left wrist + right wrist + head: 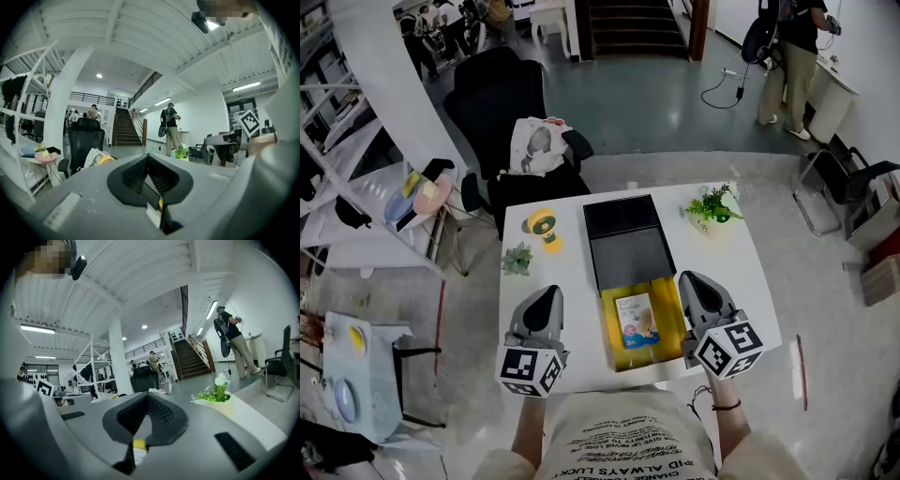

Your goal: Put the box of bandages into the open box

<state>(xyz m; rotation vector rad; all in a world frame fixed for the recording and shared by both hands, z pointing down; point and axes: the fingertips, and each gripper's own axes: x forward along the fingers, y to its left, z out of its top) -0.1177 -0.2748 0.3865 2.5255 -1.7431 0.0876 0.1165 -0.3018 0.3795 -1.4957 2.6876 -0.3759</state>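
The box of bandages [637, 321], small with a light printed face, lies flat on a yellow sheet [667, 328] at the table's near middle. Just beyond it the open black box [630, 258] sits with its lid [622, 217] laid back. My left gripper [546, 292] rests on the white table [741, 272] left of the bandage box. My right gripper [692, 277] rests to its right. Both point away from me, apart from the box, with nothing held. In the left gripper view the jaws [147, 157] meet at their tips, as do the right gripper's [146, 397].
A yellow toy fan [544, 228] and a small green plant [517, 259] stand at the table's left. A potted plant with white flowers [711, 208] stands at the far right corner. A black office chair [511, 103] with clothes sits behind the table, and a person [792, 56] stands far right.
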